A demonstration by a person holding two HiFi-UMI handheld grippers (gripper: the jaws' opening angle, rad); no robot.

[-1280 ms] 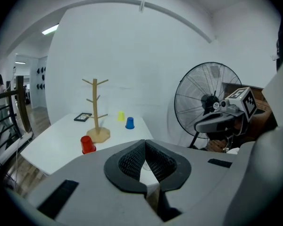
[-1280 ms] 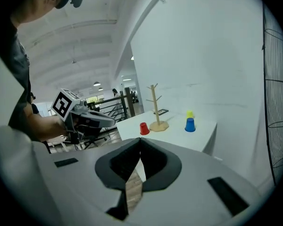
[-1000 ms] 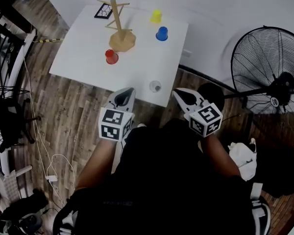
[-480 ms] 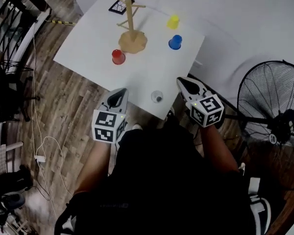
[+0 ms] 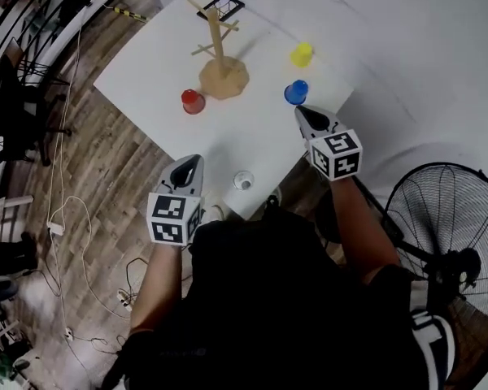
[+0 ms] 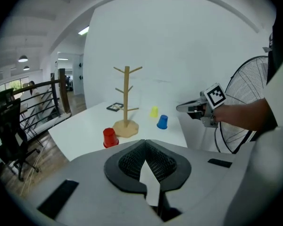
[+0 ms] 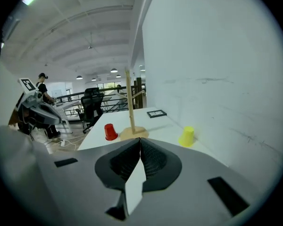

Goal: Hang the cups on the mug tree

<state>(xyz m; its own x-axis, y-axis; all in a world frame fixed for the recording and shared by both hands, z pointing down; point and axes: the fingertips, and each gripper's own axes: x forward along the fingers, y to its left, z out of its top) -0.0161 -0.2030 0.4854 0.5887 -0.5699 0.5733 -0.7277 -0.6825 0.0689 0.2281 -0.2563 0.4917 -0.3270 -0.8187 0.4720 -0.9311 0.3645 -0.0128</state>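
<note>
White table [image 5: 146, 88] is holding the mug tree [image 5: 220, 55] at its far side, the red cup [image 5: 192, 101] sitting left of it, the yellow cup [image 5: 302, 54] and blue cup [image 5: 296, 92] right. The right gripper [image 5: 303, 114], clenched empty, is hovering just near of the blue cup. The left gripper [image 5: 190, 163], also clenched empty, is hanging at the near edge beside a clear cup [image 5: 243, 180].

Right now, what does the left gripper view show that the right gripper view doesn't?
Left gripper view only: the blue cup, the fan and the right gripper reaching in over the table edge.
Right gripper view only: the left gripper at its left edge; the blue cup is not visible there.
Both: the mug tree with nothing hung on it, the red cup, the yellow cup and the black frame.
</note>
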